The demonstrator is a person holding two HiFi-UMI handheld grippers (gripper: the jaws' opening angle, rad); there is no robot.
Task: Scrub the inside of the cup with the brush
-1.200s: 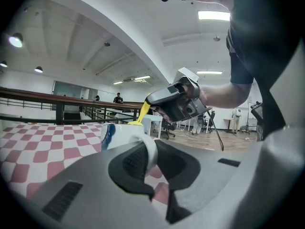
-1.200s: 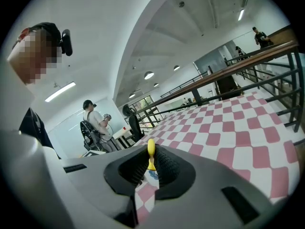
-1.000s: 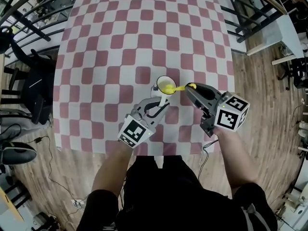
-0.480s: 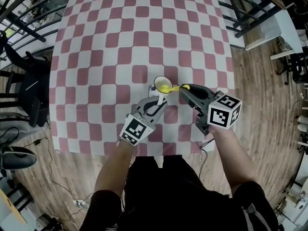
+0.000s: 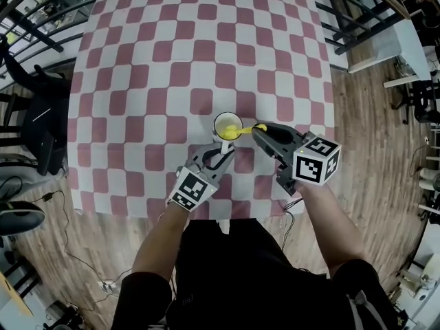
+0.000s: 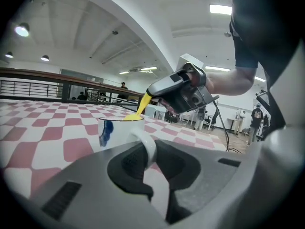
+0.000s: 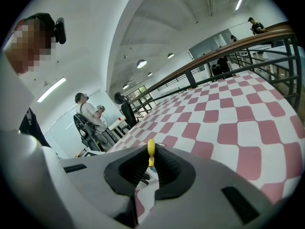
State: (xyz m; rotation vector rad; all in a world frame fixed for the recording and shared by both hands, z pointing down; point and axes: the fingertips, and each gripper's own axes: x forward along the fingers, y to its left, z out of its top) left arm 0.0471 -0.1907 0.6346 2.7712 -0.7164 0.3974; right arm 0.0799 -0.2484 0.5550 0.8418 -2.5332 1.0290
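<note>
A white cup (image 5: pixel 227 125) with a blue mark (image 6: pixel 106 130) stands over the red-and-white checked tablecloth (image 5: pixel 172 60). My left gripper (image 5: pixel 217 153) is shut on the cup's handle (image 6: pixel 147 146), from the near side. The yellow brush (image 5: pixel 240 130) reaches from the right into the cup's mouth; its head (image 6: pixel 134 116) sits at the rim. My right gripper (image 5: pixel 260 130) is shut on the brush's handle (image 7: pixel 150 151), whose yellow end sticks up between the pads. Whether the cup rests on the cloth I cannot tell.
The table fills the upper middle of the head view, with wooden floor (image 5: pixel 371 115) around it. A black chair (image 5: pixel 31 122) stands at the left, a railing (image 5: pixel 357 19) and a white desk (image 5: pixel 392 40) at the right. People stand far off in both gripper views.
Both grippers, the cup and the brush have sunk a little toward the table. The brush stays in the cup's mouth and both grips are unchanged.
</note>
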